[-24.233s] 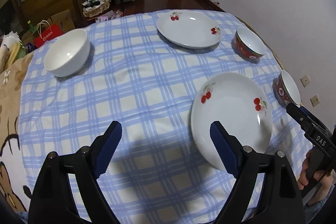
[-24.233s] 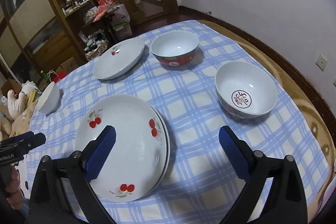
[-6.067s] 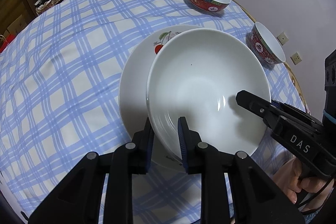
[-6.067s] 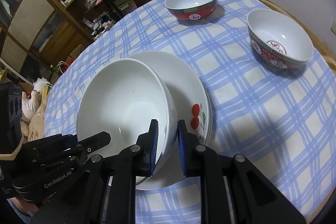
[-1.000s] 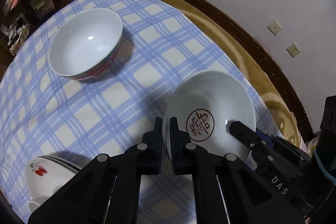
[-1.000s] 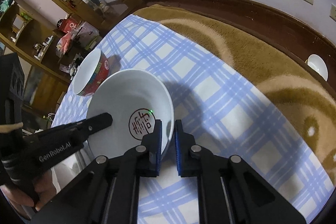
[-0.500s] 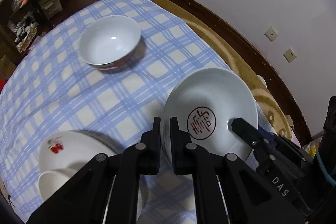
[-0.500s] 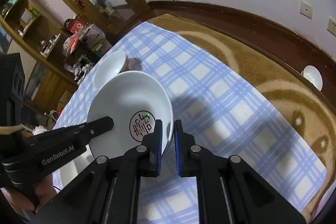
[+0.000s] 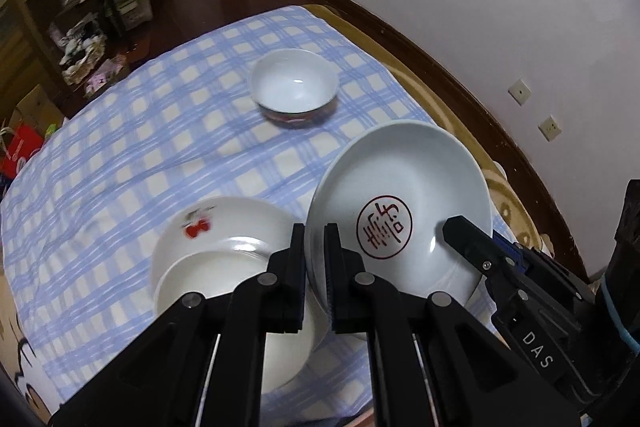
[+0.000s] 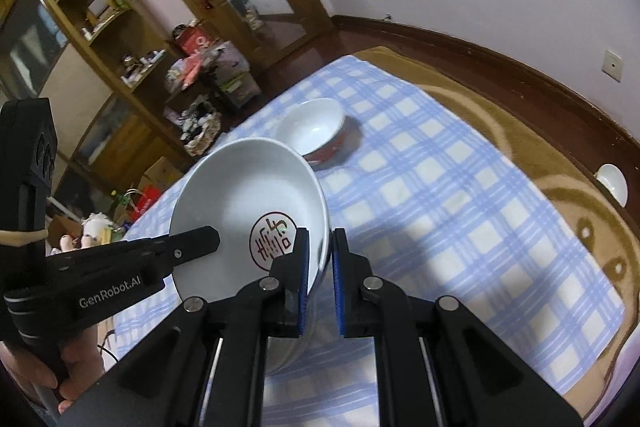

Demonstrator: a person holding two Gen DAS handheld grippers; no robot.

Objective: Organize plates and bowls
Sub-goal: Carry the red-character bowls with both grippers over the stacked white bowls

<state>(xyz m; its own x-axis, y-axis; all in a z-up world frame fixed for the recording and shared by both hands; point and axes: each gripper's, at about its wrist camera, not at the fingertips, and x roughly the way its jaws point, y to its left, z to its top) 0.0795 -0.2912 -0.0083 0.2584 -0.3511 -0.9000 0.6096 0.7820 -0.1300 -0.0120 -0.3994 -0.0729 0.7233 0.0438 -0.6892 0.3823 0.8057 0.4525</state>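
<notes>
Both the left tongs [image 9: 315, 259] and right tongs [image 10: 320, 259] are clamped on opposite rims of the red-seal bowl [image 9: 400, 211], carried tilted above the tabletop [image 9: 132, 147], just beside the white bowl [image 9: 224, 291]; next, I judge, lower it level into that bowl

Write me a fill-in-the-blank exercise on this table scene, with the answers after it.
1. Both hand-held grippers clamp the rim of one ____.
2. The mark inside the held bowl is coloured ____.
3. The plate under the plain white bowl shows painted ____.
4. The tablecloth is checked blue and ____.

Answers: bowl; red; cherries; white
</notes>
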